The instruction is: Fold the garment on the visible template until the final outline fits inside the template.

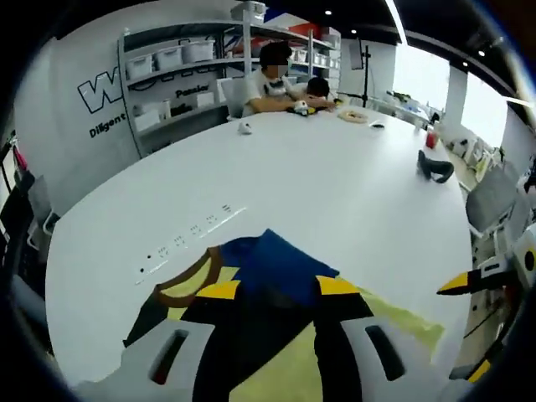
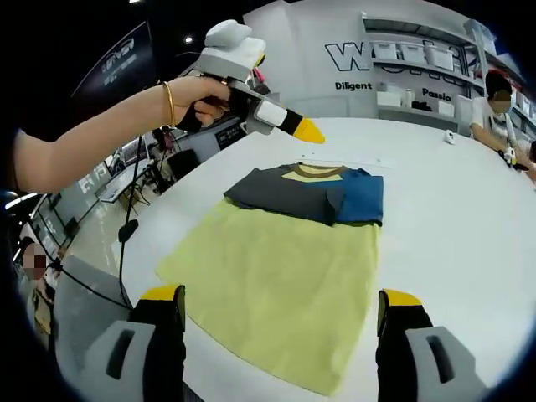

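Observation:
The garment (image 2: 310,193) lies folded into a compact rectangle, dark grey with a blue panel and a yellow-brown collar. It rests on the far end of the yellow-green template cloth (image 2: 276,285), inside its outline. In the left gripper view the garment (image 1: 268,264) sits just below and beyond my left gripper (image 1: 278,289), whose jaws stand apart with nothing held. The template (image 1: 394,322) shows to the right. A hand holds that left gripper (image 2: 308,131) above the table beyond the garment. My right gripper (image 2: 281,295) is wide open over the template's near edge; it also enters at the side as the right gripper (image 1: 469,327).
A large white table (image 1: 335,193) carries a row of flush sockets (image 1: 193,230), a black object (image 1: 435,167) and a small white item (image 1: 245,127). People (image 1: 280,84) sit at its far end before shelves (image 1: 167,75). A cable trails over the floor (image 2: 109,293).

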A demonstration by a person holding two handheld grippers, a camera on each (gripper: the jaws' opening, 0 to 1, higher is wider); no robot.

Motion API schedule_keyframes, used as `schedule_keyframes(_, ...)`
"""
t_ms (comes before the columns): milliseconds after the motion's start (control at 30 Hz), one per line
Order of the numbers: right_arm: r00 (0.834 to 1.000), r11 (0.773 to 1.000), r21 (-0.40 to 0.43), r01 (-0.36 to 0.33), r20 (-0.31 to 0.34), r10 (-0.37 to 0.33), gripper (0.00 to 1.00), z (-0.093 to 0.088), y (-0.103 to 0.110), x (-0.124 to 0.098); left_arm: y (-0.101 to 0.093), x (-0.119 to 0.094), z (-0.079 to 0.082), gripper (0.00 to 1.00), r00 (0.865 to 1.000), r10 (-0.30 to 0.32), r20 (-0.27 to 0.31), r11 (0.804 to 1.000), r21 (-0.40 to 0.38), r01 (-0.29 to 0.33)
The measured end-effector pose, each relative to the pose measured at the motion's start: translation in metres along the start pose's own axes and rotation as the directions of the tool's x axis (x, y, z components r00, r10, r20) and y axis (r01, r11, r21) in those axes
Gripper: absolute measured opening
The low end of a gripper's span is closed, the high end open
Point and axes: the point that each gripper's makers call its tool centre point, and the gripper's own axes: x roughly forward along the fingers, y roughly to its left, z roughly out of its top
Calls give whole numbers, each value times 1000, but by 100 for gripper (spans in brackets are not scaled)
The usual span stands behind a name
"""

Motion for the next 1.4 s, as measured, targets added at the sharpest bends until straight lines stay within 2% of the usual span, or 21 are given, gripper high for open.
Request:
schedule_keyframes(133, 1000, 1000, 0, -1, 6, 1, 95, 3, 0, 3, 7, -2, 1, 55, 999, -1, 41, 1000, 19, 1)
schedule_keyframes(200, 1000, 1000, 0, -5, 8, 5, 95, 5, 1, 5, 12, -5, -3, 66, 999, 8, 37, 1000, 20, -9)
schedule_keyframes(500, 1000, 1000, -8, -10, 11, 10, 95, 9, 2, 10, 36, -17, -21, 99, 998, 43, 42, 998, -39, -41)
schedule_keyframes(633, 1000, 1000, -6, -11, 18, 11, 94, 13, 0, 11, 48, -23, -34, 99, 999, 47, 27, 998, -52, -46)
schedule_keyframes(833, 999, 1000, -7, -11, 33, 11, 94, 21, -3, 11, 66, -34, -40, 99, 997, 67, 47, 995, -75, -63)
schedule_keyframes(1100, 998, 1000, -24, -11, 68, 13, 94, 47, -7, 15, 78, -54, -59, 99, 992, 115, 43, 991, -72, -112)
schedule_keyframes(1267, 996, 999, -34, -19, 90, 22, 93, 67, -7, 21, 84, -66, -80, 98, 989, 141, 34, 985, -108, -137)
schedule_keyframes(1400, 995, 998, -52, -42, 92, 46, 92, 81, -2, 28, 85, -72, -96, 98, 990, 134, 36, 983, -130, -129)
